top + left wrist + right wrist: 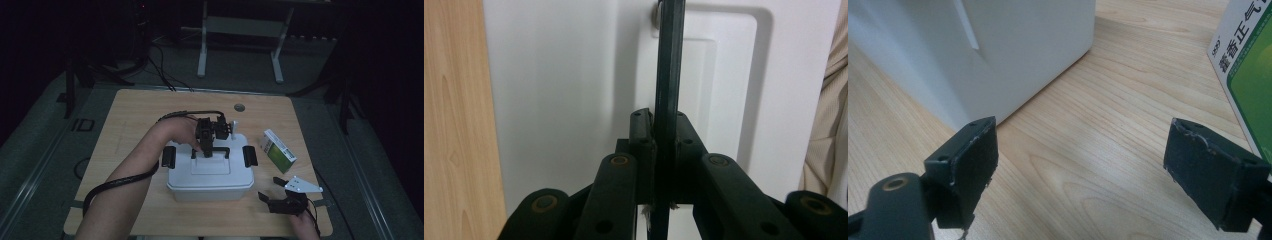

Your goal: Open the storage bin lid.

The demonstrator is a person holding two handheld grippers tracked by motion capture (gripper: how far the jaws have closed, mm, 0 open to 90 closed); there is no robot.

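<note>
White storage box [210, 175] sits centre of the high view on the table [140, 115]. Its black handle [211, 150] runs left-right across the lid; the left gripper [208, 152] comes straight down on it, jaws clamped on the bar [669, 100]. Right gripper [282, 204], lower right, rests open. Left hand is nearer; a lift goes straight up.

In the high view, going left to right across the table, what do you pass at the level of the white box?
Left black latch → left gripper shut on the black handle of the white box → right black latch → green and white carton → right gripper, jaws open, nearer the front edge.
</note>
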